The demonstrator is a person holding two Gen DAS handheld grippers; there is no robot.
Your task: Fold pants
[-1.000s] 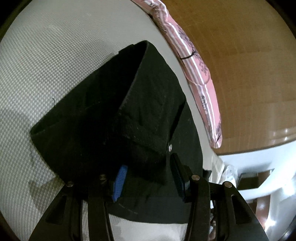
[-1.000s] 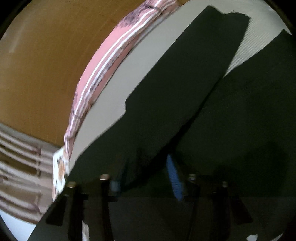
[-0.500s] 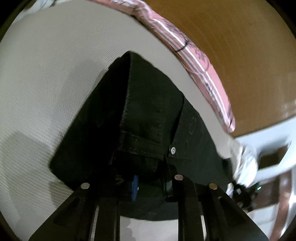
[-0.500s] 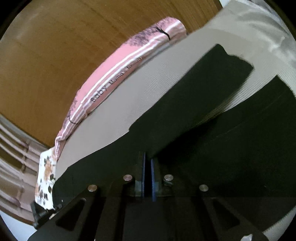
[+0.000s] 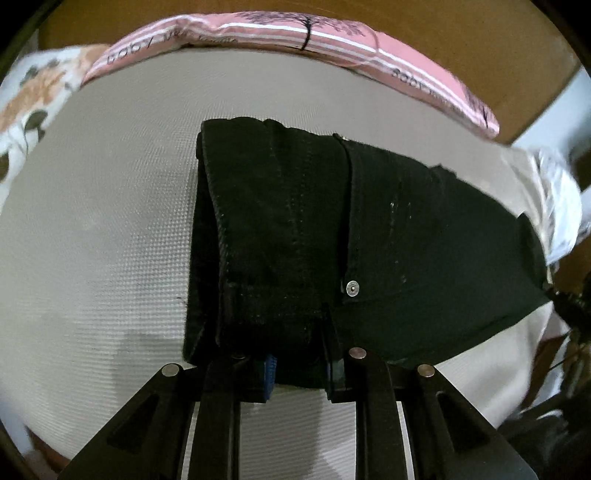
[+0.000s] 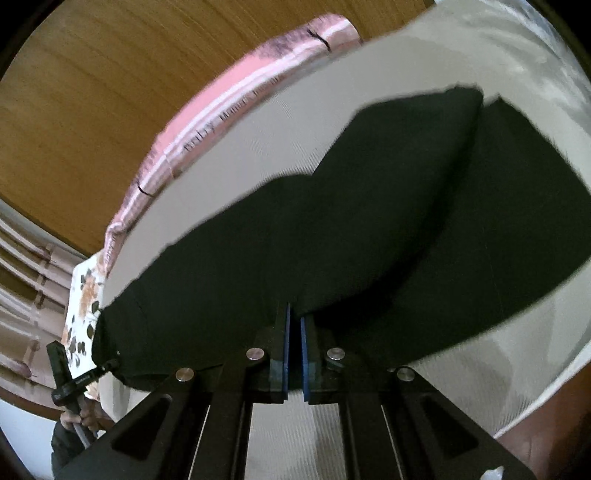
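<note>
Black pants (image 5: 332, 236) lie on a pale textured mat (image 5: 92, 229). In the left wrist view I see the waistband end with a metal rivet (image 5: 352, 287). My left gripper (image 5: 299, 354) is shut on the thick near waist edge, the blue pads (image 5: 270, 373) apart by the cloth's thickness. In the right wrist view the pants (image 6: 332, 240) show two legs, one laid over the other. My right gripper (image 6: 294, 332) is shut on the near edge of the upper leg, the pads almost touching.
A pink striped cloth (image 5: 295, 33) borders the mat's far edge, with wooden floor (image 6: 92, 92) beyond. A floral cloth (image 5: 29, 92) lies at the far left. The other gripper's handle (image 6: 70, 380) shows at the lower left of the right wrist view.
Both grippers closed on the pants from open. The left one swung round so the waist now lies broadside; the right one lifted the leg edge and drew it over.
</note>
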